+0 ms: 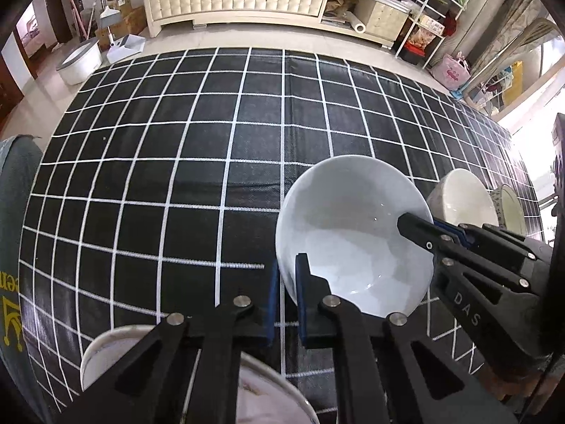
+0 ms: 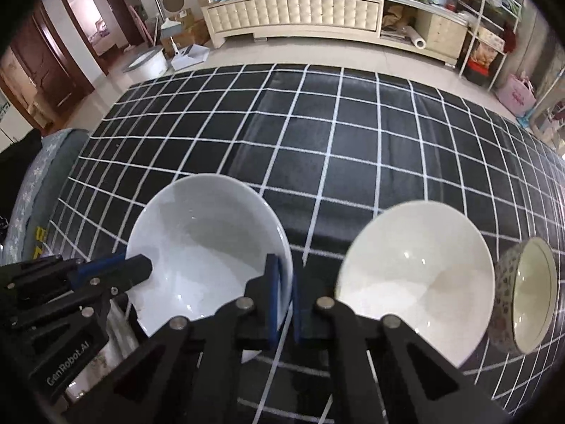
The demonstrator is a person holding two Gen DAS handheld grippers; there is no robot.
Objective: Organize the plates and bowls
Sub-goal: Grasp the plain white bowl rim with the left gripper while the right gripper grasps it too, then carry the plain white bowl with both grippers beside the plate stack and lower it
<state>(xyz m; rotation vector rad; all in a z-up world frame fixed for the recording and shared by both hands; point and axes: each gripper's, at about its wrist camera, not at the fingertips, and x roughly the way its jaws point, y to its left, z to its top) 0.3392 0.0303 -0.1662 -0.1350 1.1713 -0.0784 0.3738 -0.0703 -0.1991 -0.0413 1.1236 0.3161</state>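
Both claws [image 1: 284, 296] [image 2: 284, 296] astride white bowl's [image 2: 208, 243] rim

A: Where is free passage on the surface [image 2: 353, 134]?

B: The far half of the checked cloth lies bare; my hand-held grippers could pass there unobstructed.

A: Obstacles near me?

B: The white bowl [image 2: 208, 243] sits ahead with both of my hand-held grippers at its rim. Right of it stand a cream bowl [image 2: 420, 265] and, just beside that, a patterned bowl [image 2: 529, 293]. A narrow gap separates the white and cream bowls. A pale dish [image 1: 116, 346] blocks the near left.
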